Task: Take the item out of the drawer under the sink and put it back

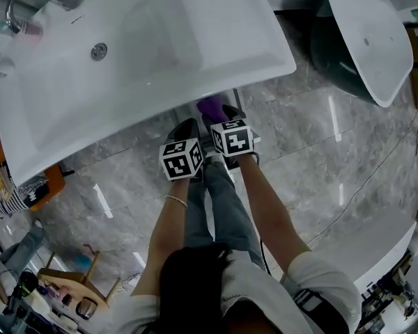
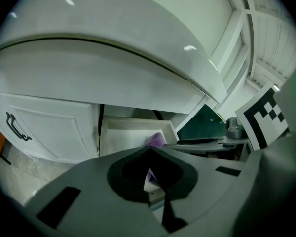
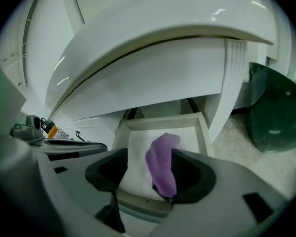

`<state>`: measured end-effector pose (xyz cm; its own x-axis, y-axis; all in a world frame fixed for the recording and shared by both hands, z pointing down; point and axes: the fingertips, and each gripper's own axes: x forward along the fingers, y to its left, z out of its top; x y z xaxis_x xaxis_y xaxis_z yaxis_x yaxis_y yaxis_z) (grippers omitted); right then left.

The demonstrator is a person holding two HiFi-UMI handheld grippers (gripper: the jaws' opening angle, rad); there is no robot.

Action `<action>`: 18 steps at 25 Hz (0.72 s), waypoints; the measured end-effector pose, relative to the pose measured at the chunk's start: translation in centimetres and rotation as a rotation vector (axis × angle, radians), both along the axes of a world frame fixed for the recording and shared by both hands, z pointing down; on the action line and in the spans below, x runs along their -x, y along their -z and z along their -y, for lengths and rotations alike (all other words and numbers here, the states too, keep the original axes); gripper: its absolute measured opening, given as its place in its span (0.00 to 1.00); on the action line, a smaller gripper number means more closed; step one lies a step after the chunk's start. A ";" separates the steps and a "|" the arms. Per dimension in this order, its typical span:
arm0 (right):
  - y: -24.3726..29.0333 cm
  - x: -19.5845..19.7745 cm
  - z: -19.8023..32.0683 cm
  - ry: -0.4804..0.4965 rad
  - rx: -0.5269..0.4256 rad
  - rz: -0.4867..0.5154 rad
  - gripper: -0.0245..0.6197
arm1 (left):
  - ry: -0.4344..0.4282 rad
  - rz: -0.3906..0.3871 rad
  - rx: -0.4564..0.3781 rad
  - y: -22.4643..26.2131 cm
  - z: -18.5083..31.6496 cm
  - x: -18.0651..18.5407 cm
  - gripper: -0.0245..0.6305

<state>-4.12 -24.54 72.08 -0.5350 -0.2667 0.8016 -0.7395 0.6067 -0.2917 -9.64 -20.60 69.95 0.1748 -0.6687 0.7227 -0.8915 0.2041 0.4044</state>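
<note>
**Wide-open jaws over the drawer (image 3: 160, 121), purple cloth (image 3: 161, 169) inside**

Closest to me, the right gripper (image 3: 149, 157) has its jaws standing wide apart and pressing on nothing. The purple cloth lies in the white drawer between them, close against the right-hand jaw. On my left gripper (image 2: 150, 152) the jaws are together, with only a thin slit between them. The drawer stands pulled out beneath the white sink (image 1: 160, 47), above the grey marble floor (image 1: 320, 158). Both grippers point down at it, side by side.
</note>
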 end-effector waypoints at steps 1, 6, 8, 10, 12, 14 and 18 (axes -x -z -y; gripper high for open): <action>-0.5 0.0 0.0 -0.002 0.010 0.000 0.45 | 0.004 -0.005 0.004 -0.4 0.1 0.0 0.04; -3.0 0.1 0.3 0.026 0.056 -0.015 0.45 | -0.002 -0.001 0.023 -2.0 0.4 -0.1 0.04; -3.8 0.2 0.4 0.035 0.065 -0.023 0.45 | 0.001 -0.004 0.023 -2.4 0.5 0.0 0.04; -4.5 0.5 0.6 0.032 0.068 -0.029 0.45 | 0.012 -0.008 0.036 -2.9 0.5 0.3 0.04; -5.0 0.5 0.9 0.031 0.061 -0.034 0.45 | 0.025 -0.008 0.061 -3.5 0.4 0.4 0.04; -5.5 0.4 1.1 0.042 0.056 -0.044 0.45 | 0.030 -0.011 0.068 -3.8 0.5 0.3 0.04; -6.9 0.5 1.5 0.066 0.055 -0.068 0.46 | 0.034 -0.019 0.060 -4.6 1.3 0.1 0.04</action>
<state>-4.66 -26.03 79.01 -0.4940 -0.1871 0.8491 -0.7177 0.6390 -0.2767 -9.79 -21.90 74.59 0.1669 -0.6297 0.7587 -0.8760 0.2585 0.4072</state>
